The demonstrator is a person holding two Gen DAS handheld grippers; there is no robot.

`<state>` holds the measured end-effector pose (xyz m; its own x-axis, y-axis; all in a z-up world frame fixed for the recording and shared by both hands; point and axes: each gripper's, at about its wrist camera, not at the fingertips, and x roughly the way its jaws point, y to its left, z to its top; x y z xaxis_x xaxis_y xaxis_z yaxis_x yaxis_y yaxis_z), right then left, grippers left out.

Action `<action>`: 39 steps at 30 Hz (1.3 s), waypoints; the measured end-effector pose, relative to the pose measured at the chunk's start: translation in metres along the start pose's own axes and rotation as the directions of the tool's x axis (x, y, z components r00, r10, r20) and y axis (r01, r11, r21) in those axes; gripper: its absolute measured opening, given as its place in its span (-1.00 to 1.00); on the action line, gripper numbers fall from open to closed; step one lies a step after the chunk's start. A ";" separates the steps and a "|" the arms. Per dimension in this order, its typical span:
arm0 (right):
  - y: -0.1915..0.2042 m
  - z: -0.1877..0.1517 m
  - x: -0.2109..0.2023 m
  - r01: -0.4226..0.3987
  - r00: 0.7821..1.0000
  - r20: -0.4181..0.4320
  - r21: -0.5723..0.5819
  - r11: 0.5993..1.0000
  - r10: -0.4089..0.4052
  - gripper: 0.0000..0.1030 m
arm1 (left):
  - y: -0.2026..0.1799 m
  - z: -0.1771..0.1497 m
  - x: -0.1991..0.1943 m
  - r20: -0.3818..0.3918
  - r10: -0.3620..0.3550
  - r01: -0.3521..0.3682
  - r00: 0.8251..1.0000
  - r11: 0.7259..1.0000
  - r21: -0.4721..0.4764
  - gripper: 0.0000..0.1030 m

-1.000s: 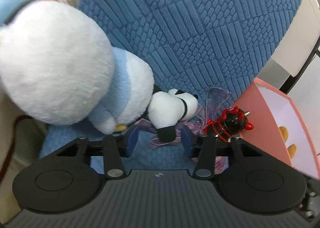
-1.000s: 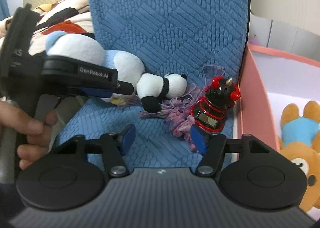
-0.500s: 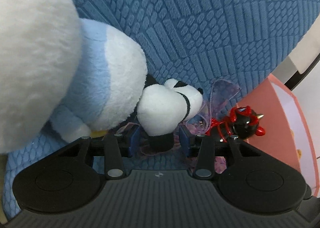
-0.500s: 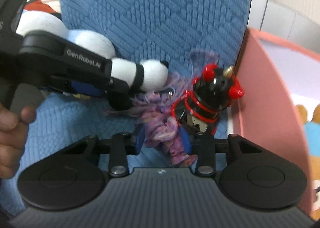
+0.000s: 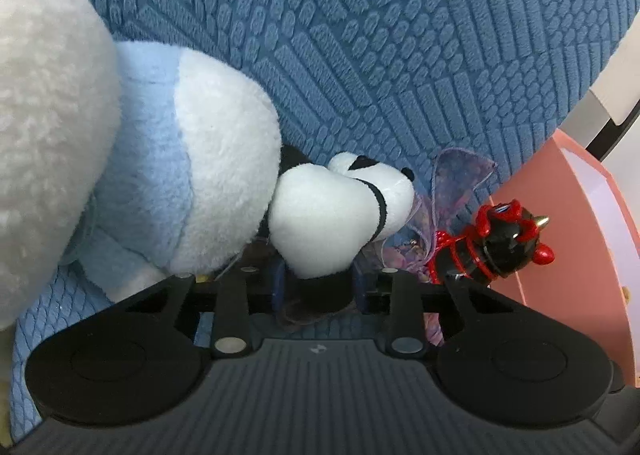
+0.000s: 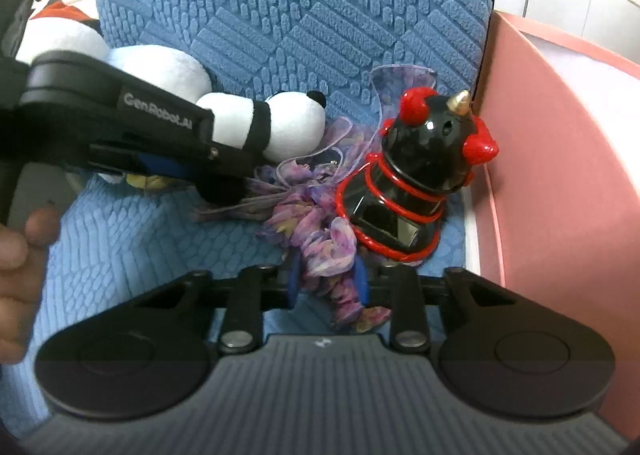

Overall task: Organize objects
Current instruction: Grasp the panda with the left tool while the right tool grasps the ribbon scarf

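A small panda plush (image 5: 340,211) lies on the blue chair seat, also seen in the right wrist view (image 6: 276,127). My left gripper (image 5: 318,283) is shut on the panda's black leg. A purple fabric flower piece (image 6: 320,231) lies beside it; my right gripper (image 6: 326,281) is shut on its lower end. A black and red horned toy (image 6: 416,175) stands to the right of the flower, against the pink box; it also shows in the left wrist view (image 5: 492,247).
A big white and light-blue plush (image 5: 152,175) lies left of the panda. A pink box (image 6: 560,175) stands at the chair's right side. The blue textured chair back (image 6: 300,7) rises behind the toys.
Both grippers moved in and closed: the left on the panda's leg, the right on the purple flower piece. A second ago both were open and further back.
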<state>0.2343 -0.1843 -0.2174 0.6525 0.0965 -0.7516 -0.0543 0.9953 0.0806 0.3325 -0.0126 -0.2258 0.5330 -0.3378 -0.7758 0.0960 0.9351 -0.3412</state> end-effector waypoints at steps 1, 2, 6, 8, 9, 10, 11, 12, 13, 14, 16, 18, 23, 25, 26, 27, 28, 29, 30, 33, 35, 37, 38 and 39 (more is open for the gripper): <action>-0.001 0.000 0.000 -0.001 1.000 -0.001 0.006 1.000 0.001 -0.62 | 0.000 0.000 -0.002 0.004 0.000 0.000 1.000 1.000 -0.003 -0.31; -0.003 0.000 -0.001 -0.003 1.000 0.001 0.010 1.000 0.003 -0.69 | 0.000 0.000 -0.003 0.008 0.000 0.000 1.000 1.000 -0.008 -0.32; -0.006 0.002 -0.011 -0.015 1.000 0.011 0.013 1.000 0.015 -0.76 | -0.003 -0.003 -0.012 0.024 -0.005 0.006 1.000 1.000 -0.023 -0.37; -0.007 0.003 -0.017 -0.024 1.000 0.020 -0.002 1.000 0.024 -0.77 | -0.004 -0.004 -0.017 0.017 -0.002 0.003 1.000 0.999 -0.034 -0.38; -0.006 0.002 -0.020 -0.025 0.999 0.026 -0.006 1.000 0.025 -0.78 | -0.005 -0.006 -0.021 0.018 -0.012 0.012 1.000 0.999 -0.036 -0.38; -0.006 0.001 -0.024 -0.033 0.999 0.029 -0.006 0.999 0.033 -0.80 | -0.006 -0.007 -0.025 0.020 -0.017 0.017 1.000 0.999 -0.031 -0.38; -0.006 0.000 -0.026 -0.041 0.999 0.030 -0.008 0.999 0.041 -0.80 | -0.007 -0.010 -0.030 0.024 -0.019 0.020 1.000 1.000 -0.024 -0.38; -0.006 -0.001 -0.029 -0.044 0.999 0.032 -0.011 0.999 0.044 -0.81 | -0.009 -0.012 -0.033 0.026 -0.022 0.023 0.999 0.999 -0.022 -0.38; -0.005 -0.002 -0.032 -0.042 0.998 0.035 -0.012 0.999 0.043 -0.81 | -0.010 -0.014 -0.036 0.028 -0.027 0.028 0.999 0.999 -0.025 -0.39; -0.005 -0.003 -0.035 -0.048 0.998 0.034 -0.012 0.999 0.048 -0.81 | -0.010 -0.016 -0.039 0.028 -0.033 0.034 0.999 0.999 -0.030 -0.39; -0.004 -0.005 -0.042 -0.063 0.997 0.035 -0.005 0.998 0.063 -0.81 | -0.010 -0.021 -0.048 0.032 -0.043 0.045 0.999 0.998 -0.041 -0.39; -0.002 -0.009 -0.051 -0.073 0.997 0.038 -0.003 0.997 0.073 -0.81 | -0.010 -0.028 -0.057 0.036 -0.040 0.042 0.999 0.998 -0.053 -0.39; 0.002 -0.019 -0.065 -0.086 0.996 0.032 -0.005 0.996 0.086 -0.81 | -0.006 -0.047 -0.075 0.023 -0.011 0.013 1.000 0.995 -0.098 -0.39; 0.004 -0.024 -0.072 -0.092 0.995 0.027 -0.007 0.996 0.092 -0.81 | -0.004 -0.054 -0.080 0.017 -0.002 0.004 1.000 0.993 -0.118 -0.39; 0.005 -0.027 -0.076 -0.092 0.995 0.026 -0.012 0.996 0.093 -0.81 | -0.003 -0.059 -0.083 0.015 -0.001 0.003 1.000 0.992 -0.127 -0.39; 0.006 -0.030 -0.080 -0.090 0.996 0.024 -0.019 0.996 0.091 -0.81 | -0.003 -0.063 -0.086 0.014 -0.001 0.003 1.000 0.991 -0.134 -0.39; 0.008 -0.033 -0.083 -0.087 0.996 0.020 -0.027 0.996 0.087 -0.81 | -0.002 -0.065 -0.088 0.014 0.000 0.002 1.000 0.990 -0.140 -0.39; 0.009 -0.036 -0.086 -0.087 0.996 0.018 -0.029 0.996 0.087 -0.81 | -0.001 -0.069 -0.089 0.013 0.000 0.001 1.000 0.989 -0.146 -0.39; 0.009 -0.037 -0.089 -0.089 0.996 0.015 -0.026 0.996 0.090 -0.81 | -0.001 -0.074 -0.092 0.011 0.000 0.002 1.000 0.988 -0.153 -0.39; 0.009 -0.045 -0.100 -0.096 0.995 0.015 -0.015 0.995 0.096 -0.81 | -0.003 -0.089 -0.096 0.005 0.003 -0.002 1.000 0.985 -0.170 -0.39; 0.008 -0.053 -0.108 -0.103 0.995 0.010 0.004 0.995 0.103 -0.81 | -0.004 -0.097 -0.099 -0.017 0.015 -0.018 1.000 0.984 -0.179 -0.39; 0.007 -0.060 -0.114 -0.106 0.994 -0.001 0.019 0.994 0.106 -0.81 | -0.002 -0.108 -0.105 -0.022 0.010 -0.014 1.000 0.980 -0.199 -0.39; 0.007 -0.065 -0.117 -0.104 0.995 -0.011 0.026 0.994 0.104 -0.81 | -0.002 -0.113 -0.107 -0.025 0.008 -0.013 1.000 0.978 -0.207 -0.39; 0.005 -0.069 -0.119 -0.103 0.994 -0.019 0.033 0.994 0.104 -0.81 | -0.001 -0.117 -0.109 -0.026 0.007 -0.013 1.000 0.976 -0.216 -0.39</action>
<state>0.1042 -0.1897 -0.1731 0.6289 0.1993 -0.7515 -0.0962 0.9791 0.1792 0.1756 0.0103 -0.2030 0.5117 -0.3336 -0.7917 -0.0950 0.8939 -0.4381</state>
